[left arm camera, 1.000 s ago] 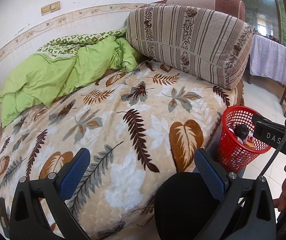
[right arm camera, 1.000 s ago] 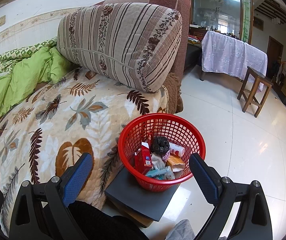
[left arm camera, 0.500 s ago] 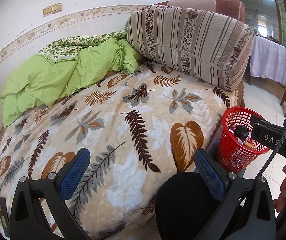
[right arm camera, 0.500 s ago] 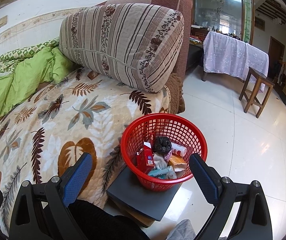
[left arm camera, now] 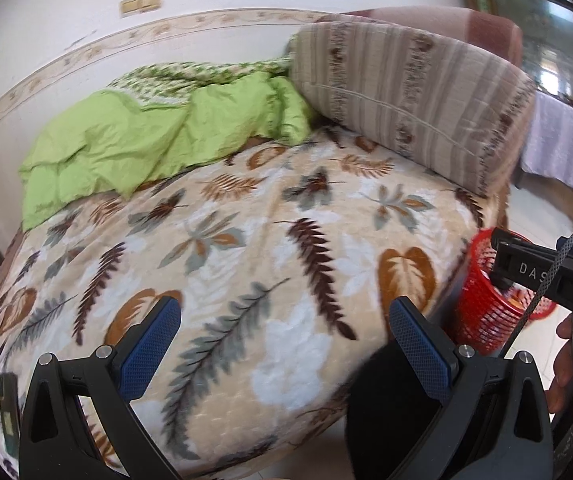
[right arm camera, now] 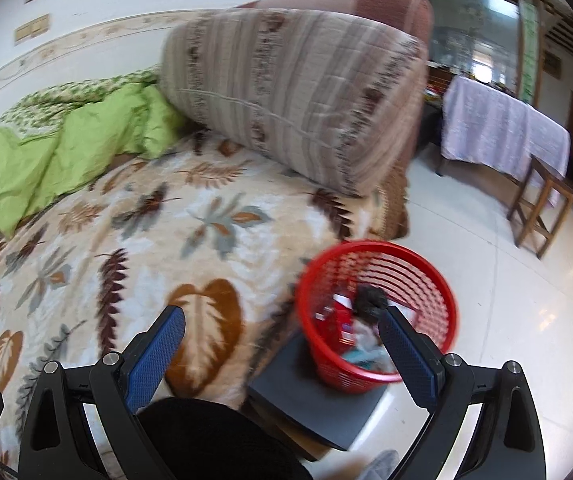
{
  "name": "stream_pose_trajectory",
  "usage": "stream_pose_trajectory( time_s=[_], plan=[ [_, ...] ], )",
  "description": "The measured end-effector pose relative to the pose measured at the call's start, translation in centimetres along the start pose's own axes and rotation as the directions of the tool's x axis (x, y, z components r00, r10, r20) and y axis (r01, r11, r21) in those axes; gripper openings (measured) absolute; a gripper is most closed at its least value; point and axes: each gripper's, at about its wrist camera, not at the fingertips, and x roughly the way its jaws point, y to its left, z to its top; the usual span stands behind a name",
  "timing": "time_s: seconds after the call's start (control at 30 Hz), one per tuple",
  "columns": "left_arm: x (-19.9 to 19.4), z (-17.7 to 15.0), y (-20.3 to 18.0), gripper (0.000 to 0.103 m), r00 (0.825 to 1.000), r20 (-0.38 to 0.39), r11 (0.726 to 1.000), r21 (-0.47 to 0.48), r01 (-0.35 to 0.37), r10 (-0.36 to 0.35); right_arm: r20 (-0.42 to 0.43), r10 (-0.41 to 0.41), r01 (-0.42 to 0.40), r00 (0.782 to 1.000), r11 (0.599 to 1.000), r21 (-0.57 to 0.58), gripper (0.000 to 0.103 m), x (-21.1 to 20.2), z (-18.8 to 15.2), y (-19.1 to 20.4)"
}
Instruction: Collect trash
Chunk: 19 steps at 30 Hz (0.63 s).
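A red mesh basket (right arm camera: pixel 378 312) stands on a dark flat stand (right arm camera: pixel 318 404) on the floor beside the bed. It holds several pieces of trash, among them a red carton (right arm camera: pixel 344 320) and a black crumpled lump (right arm camera: pixel 370 300). My right gripper (right arm camera: pixel 282 348) is open and empty, above and in front of the basket. My left gripper (left arm camera: pixel 286 340) is open and empty over the leaf-patterned blanket (left arm camera: pixel 246 248). The basket shows at the right in the left wrist view (left arm camera: pixel 482 312), partly hidden by the right gripper's body (left arm camera: pixel 546 276). Both views are blurred.
A green quilt (left arm camera: pixel 146 148) lies bunched at the back of the bed. A large striped cushion (right arm camera: pixel 294 92) leans on the brown headboard (right arm camera: pixel 374 0). A cloth-covered table (right arm camera: pixel 498 128) and a wooden stool (right arm camera: pixel 542 208) stand on the white floor to the right.
Both grippers have swung to the left. The basket has shifted right in both views, and the frames are now motion-blurred. Both grippers stay open.
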Motion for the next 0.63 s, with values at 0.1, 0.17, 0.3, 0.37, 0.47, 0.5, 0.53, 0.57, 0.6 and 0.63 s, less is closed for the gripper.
stream_pose_trajectory(
  time_s=[0.1,0.17,0.3,0.37,0.47,0.5,0.53,0.57,0.6,0.63],
  plan=[
    [0.1,-0.2,3.1,0.103,0.999,-0.011,0.997,-0.066,-0.039,0.039,0.003,0.059,-0.059,0.998,0.997,-0.04,0.098,0.4,0.7,2.6],
    [0.2,-0.4,5.1,0.103,0.998,-0.019,0.992,-0.107,-0.068,0.066,-0.004,0.101,-0.101,0.995,0.993,-0.066,0.098,0.8,1.0,4.8],
    [1.1,-1.2,10.3,0.103,0.989,-0.054,0.967,-0.21,-0.145,0.136,-0.03,0.205,-0.207,0.978,0.97,-0.13,0.098,2.1,1.3,10.0],
    [1.9,-1.6,12.7,0.103,0.985,-0.082,0.951,-0.258,-0.171,0.155,-0.05,0.245,-0.25,0.968,0.956,-0.151,0.098,3.1,1.3,12.7],
    [3.5,-2.3,16.4,0.103,0.975,-0.122,0.921,-0.326,-0.214,0.184,-0.095,0.274,-0.288,0.957,0.938,-0.194,0.098,5.4,1.1,17.4],
    [4.3,-2.7,17.6,0.103,0.972,-0.141,0.909,-0.35,-0.226,0.187,-0.096,0.278,-0.292,0.956,0.934,-0.208,0.098,6.2,1.0,18.9],
    [5.1,-3.0,18.4,0.103,0.97,-0.159,0.901,-0.366,-0.233,0.186,-0.097,0.278,-0.293,0.956,0.931,-0.218,0.098,6.9,0.9,19.9],
    [6.0,-3.2,19.2,0.103,0.967,-0.174,0.895,-0.377,-0.238,0.185,-0.102,0.277,-0.293,0.955,0.929,-0.226,0.098,7.8,0.9,21.0],
    [7.3,-3.4,19.8,0.103,0.962,-0.185,0.891,-0.373,-0.259,0.202,-0.101,0.28,-0.296,0.955,0.928,-0.226,0.098,8.8,0.9,22.2],
    [8.5,-3.5,20.1,0.103,0.956,-0.191,0.89,-0.36,-0.28,0.224,-0.088,0.277,-0.29,0.957,0.93,-0.227,0.098,9.6,1.1,23.3]
  ],
)
